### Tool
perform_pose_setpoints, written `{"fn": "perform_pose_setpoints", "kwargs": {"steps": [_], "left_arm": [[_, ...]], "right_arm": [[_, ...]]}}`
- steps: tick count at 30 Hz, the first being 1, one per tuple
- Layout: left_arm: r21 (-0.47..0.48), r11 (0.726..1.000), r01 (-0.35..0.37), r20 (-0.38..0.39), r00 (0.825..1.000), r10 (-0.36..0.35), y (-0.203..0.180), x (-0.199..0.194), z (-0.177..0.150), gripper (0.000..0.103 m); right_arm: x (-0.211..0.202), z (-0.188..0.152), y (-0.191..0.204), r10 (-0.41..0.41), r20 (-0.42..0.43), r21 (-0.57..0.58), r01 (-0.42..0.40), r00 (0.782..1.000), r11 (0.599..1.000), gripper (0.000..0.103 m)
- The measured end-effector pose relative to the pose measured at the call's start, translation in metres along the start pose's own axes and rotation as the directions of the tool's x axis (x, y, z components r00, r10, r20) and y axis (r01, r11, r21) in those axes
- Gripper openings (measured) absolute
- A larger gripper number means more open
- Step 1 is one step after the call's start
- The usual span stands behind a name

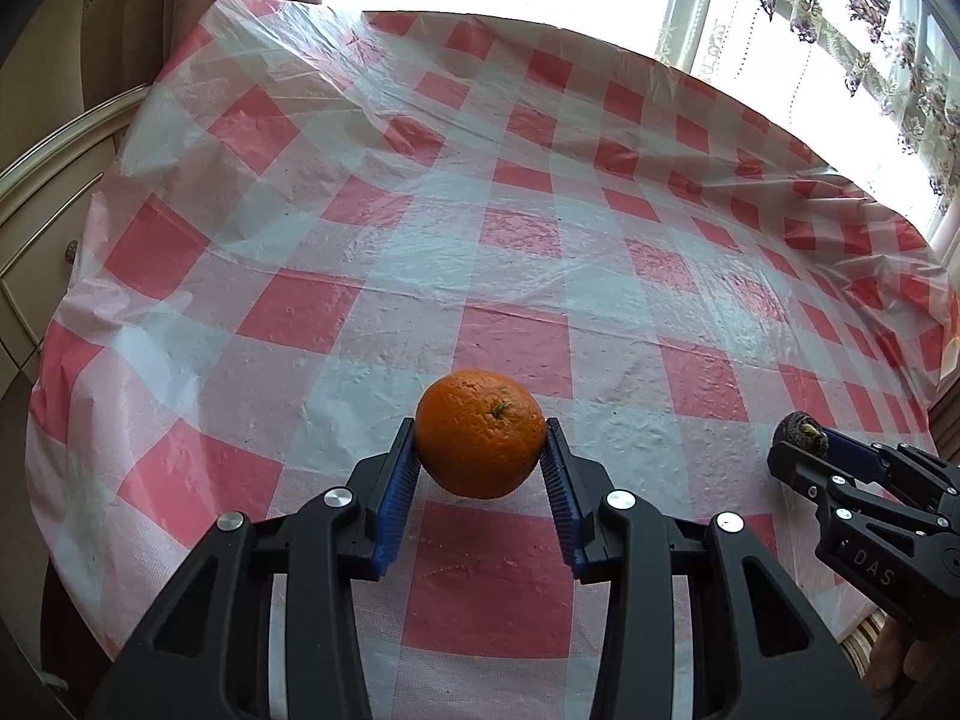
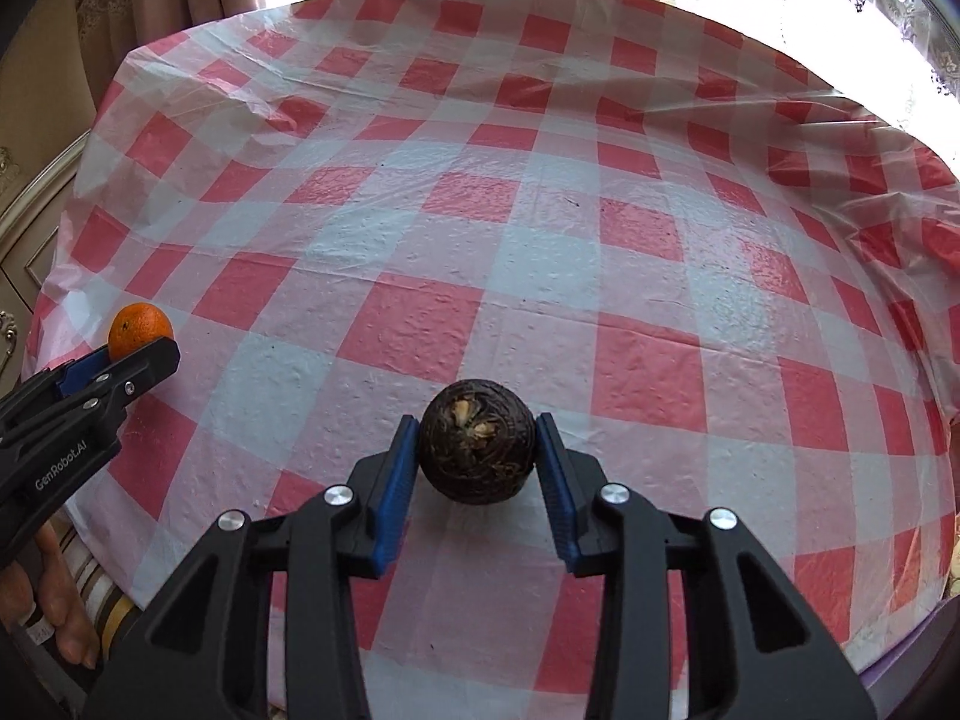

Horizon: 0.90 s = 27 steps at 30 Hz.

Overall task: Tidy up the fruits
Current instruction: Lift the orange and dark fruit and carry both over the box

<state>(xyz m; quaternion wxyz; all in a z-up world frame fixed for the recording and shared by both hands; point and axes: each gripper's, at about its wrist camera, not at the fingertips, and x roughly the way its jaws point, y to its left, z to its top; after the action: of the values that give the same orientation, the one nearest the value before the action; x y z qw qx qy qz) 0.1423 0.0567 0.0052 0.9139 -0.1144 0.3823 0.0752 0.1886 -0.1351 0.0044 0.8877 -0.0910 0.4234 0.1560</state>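
A red-and-white checked plastic tablecloth [image 1: 510, 252] covers the whole table, wrinkled and glossy, with a curtained window [image 1: 810, 12] behind it and a cream cabinet [image 1: 36, 228] to the left. Over its near edge the left gripper [image 1: 480, 450] has its blue ribbed pads pressed against both flanks of an orange [image 1: 480, 432], stem end up, jaws roughly half spread and closed on the fruit. To its right, the right gripper [image 2: 477, 447] likewise clamps a dark, rough-skinned round fruit [image 2: 477, 441], possibly a mangosteen or passion fruit, its pale calyx scar facing the camera. Both fruits look firm and fairly light; the orange's pebbled rind should grip well but bruises under hard squeeze, so holding across the widest middle seems best. The dark one's shell looks stiffer, maybe brittle.
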Motion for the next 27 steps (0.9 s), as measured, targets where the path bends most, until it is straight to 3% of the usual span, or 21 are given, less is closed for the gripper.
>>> {"fn": "perform_pose_setpoints", "kwargs": {"steps": [10, 27], "left_arm": [[0.108, 0.994, -0.007, 0.048, 0.999, 0.002, -0.022, -0.015, -0.002, 0.039], [0.332, 0.942, -0.043, 0.094, 0.996, 0.012, -0.07, -0.047, -0.025, 0.039]], "right_arm": [[-0.046, -0.042, -0.017, -0.062, 0.067, 0.043, 0.059, 0.996, 0.997, 0.039], [-0.081, -0.081, -0.039, -0.092, 0.072, 0.086, 0.085, 0.993, 0.993, 0.039]]}}
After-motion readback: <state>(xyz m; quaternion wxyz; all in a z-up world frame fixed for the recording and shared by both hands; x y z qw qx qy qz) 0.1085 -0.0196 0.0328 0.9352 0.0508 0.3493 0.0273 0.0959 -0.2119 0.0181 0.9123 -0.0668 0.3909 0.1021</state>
